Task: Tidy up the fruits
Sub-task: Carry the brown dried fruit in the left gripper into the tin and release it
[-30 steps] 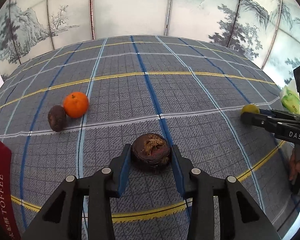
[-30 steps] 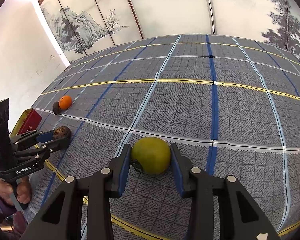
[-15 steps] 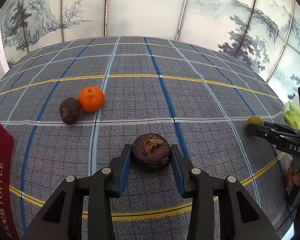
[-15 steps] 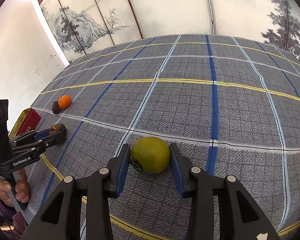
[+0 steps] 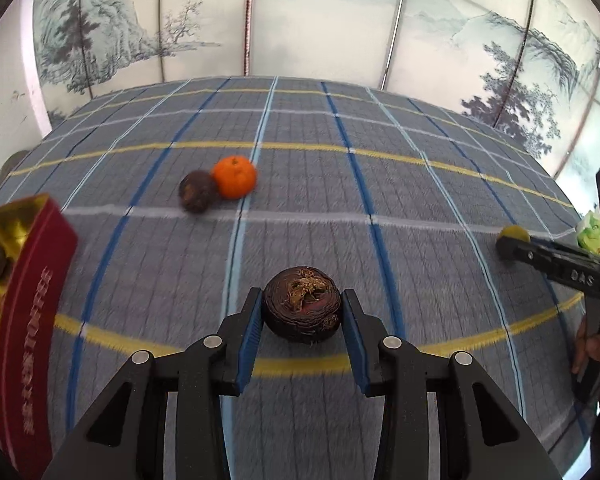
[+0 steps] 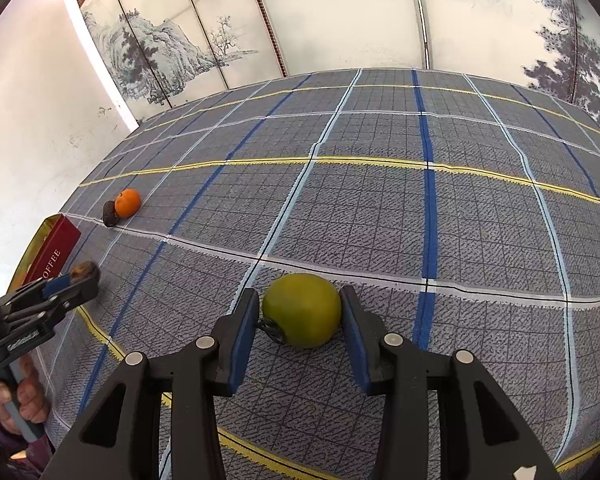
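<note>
Dark wrinkled fruit (image 5: 302,303), torn brownish crown, pinched in left claw (image 5: 302,322)

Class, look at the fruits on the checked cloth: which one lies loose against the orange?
The small dark brown fruit, touching the orange. The other dark fruit and the green fruit sit between tongs.

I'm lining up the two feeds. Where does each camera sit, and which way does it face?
Left wrist: on the left claw, looking down along it at a dark brown fruit it grips; both fingers show.
Right wrist: on the right claw, facing a green fruit between barely parted fingers.
Shared: orange, red box, checked cloth, each other's claw.
</note>
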The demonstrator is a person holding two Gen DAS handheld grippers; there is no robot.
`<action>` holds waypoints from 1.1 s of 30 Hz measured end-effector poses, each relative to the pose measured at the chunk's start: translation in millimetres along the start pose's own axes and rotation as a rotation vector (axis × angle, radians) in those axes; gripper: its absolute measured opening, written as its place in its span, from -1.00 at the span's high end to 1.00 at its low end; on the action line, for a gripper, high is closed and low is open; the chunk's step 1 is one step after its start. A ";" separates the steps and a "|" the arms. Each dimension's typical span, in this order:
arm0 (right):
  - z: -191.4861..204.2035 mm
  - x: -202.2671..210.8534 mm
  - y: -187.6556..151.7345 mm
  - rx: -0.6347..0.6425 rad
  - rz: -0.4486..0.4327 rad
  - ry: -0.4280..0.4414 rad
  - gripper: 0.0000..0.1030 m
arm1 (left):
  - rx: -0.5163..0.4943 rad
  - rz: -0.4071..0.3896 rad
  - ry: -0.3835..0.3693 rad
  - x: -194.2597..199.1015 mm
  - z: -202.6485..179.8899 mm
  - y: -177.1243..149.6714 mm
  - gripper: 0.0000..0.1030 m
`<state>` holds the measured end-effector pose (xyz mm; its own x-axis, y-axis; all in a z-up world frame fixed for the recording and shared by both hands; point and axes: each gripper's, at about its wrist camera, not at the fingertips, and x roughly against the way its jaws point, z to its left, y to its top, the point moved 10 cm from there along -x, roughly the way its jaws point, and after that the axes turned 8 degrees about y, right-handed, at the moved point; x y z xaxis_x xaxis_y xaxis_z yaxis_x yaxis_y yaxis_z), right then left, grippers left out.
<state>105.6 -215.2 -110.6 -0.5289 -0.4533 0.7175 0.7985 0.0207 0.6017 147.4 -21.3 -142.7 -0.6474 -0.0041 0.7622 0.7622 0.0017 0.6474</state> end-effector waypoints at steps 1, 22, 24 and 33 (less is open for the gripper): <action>-0.1 -0.7 0.2 0.004 0.002 -0.005 0.23 | 0.003 0.004 0.008 4.9 3.6 -3.2 0.23; 0.1 -0.2 0.1 0.022 0.008 -0.026 0.22 | 0.037 -0.052 0.232 85.6 105.2 -9.0 0.23; 0.1 -0.1 0.1 0.024 0.009 -0.028 0.20 | 0.051 -0.048 0.252 85.9 119.3 -9.3 0.23; 3.2 -1.0 0.1 0.044 0.016 -0.043 0.16 | 0.114 -0.017 0.344 82.1 181.4 -22.1 0.23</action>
<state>105.3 -211.9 -110.0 -0.5286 -0.4137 0.7412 0.7943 0.0670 0.6039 76.6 159.7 -94.1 -0.6063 -0.3409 0.7185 0.7334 0.1098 0.6709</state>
